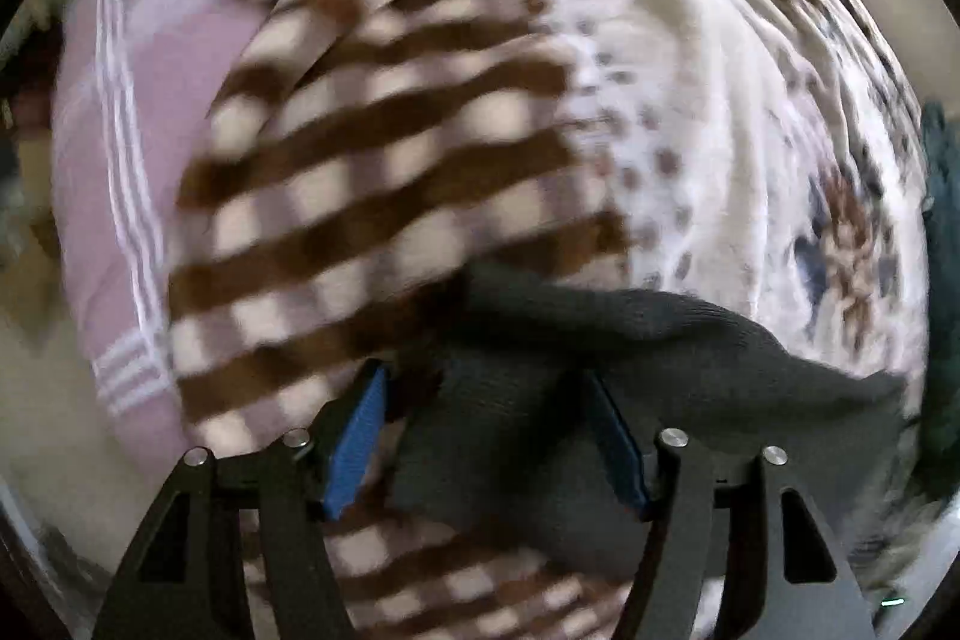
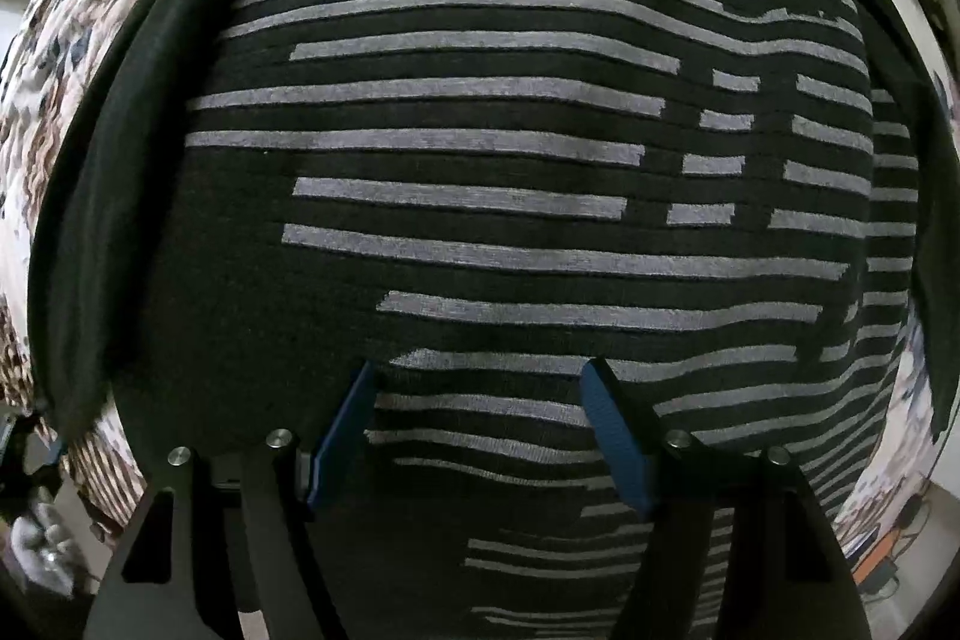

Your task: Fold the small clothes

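My left gripper (image 1: 486, 436) has a fold of dark grey cloth (image 1: 600, 352) between its pads, but I can't tell if they're actually biting — it could slip out, or drag the brown checked cloth (image 1: 372, 160) underneath along with it. My right gripper (image 2: 480, 436) hangs spread over the striped garment (image 2: 480, 148) — closing here probably grabs several layers and ruins the fold.
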### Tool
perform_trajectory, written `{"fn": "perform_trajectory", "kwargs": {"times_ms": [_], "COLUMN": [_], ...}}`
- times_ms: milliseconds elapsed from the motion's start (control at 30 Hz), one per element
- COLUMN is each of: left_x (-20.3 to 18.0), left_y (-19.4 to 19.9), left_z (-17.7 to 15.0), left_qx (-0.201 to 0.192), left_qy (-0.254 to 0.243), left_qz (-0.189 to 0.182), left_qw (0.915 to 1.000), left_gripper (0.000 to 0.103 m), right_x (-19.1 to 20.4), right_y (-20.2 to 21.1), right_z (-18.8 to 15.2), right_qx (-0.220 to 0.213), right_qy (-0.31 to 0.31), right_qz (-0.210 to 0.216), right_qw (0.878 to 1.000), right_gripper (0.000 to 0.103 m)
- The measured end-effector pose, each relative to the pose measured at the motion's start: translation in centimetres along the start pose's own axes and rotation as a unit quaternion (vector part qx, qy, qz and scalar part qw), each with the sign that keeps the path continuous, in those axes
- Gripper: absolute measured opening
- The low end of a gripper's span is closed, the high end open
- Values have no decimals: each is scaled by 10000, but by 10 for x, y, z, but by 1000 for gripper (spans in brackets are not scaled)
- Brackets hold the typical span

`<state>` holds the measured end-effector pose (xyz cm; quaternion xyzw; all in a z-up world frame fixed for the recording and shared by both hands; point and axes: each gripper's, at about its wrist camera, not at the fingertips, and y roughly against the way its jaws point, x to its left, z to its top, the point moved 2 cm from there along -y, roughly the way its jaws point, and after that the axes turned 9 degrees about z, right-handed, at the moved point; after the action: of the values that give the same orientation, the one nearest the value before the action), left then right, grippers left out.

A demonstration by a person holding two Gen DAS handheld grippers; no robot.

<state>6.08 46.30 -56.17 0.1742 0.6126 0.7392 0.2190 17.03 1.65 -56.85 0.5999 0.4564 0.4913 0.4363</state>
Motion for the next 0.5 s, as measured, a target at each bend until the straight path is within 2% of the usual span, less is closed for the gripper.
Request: {"fn": "perform_trajectory", "kwargs": {"times_ms": [67,133,267,400,500], "left_x": [-16,-14,-5,-30,-66], "left_y": [12,30,46,37,17], "left_z": [-5,-8,13,81,148], "left_qx": [-463,-937,-1298,-1408,-1359], "left_qy": [-409,-470,-337,-412,-572], "left_qz": [227,184,125,173,270], "left_qw": [9978,9943,9909,9890,9887], "left_gripper": [9,7,7,7,7], "right_x": [2,5,13,18,19], "right_y": [2,5,11,18,28], "right_z": [-7,-16,-34,-52,-58], "right_qx": [13,4,-46,-75,-104], "right_qy": [-39,-56,-74,-158,-234], "right_qz": [-19,-49,-83,-8,62], "right_qw": [10000,10000,9999,9998,9997], "right_gripper": [72,72,72,72,72]}}
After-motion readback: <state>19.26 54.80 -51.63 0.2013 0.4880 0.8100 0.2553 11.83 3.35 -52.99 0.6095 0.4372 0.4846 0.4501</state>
